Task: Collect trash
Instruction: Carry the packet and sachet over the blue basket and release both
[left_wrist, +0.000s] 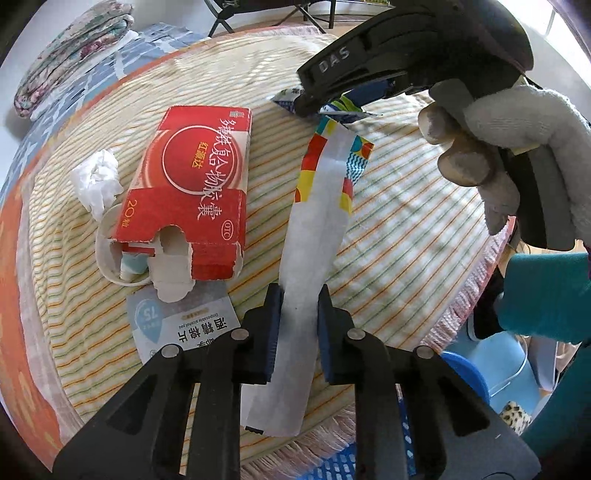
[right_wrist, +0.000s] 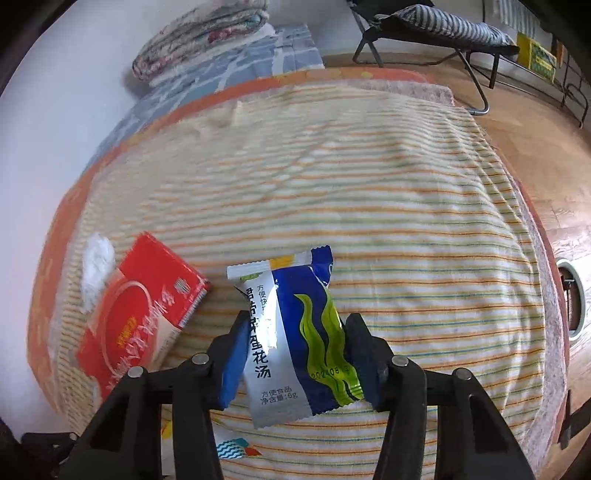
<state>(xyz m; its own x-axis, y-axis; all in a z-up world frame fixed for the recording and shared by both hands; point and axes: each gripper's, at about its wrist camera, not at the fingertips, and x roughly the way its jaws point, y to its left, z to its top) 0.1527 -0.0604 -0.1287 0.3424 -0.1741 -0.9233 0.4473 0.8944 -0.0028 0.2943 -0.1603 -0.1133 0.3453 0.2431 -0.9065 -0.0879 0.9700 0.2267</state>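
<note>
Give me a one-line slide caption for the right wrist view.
Right tool straddles a blue soup packet on the striped cloth, red box alongside.
</note>
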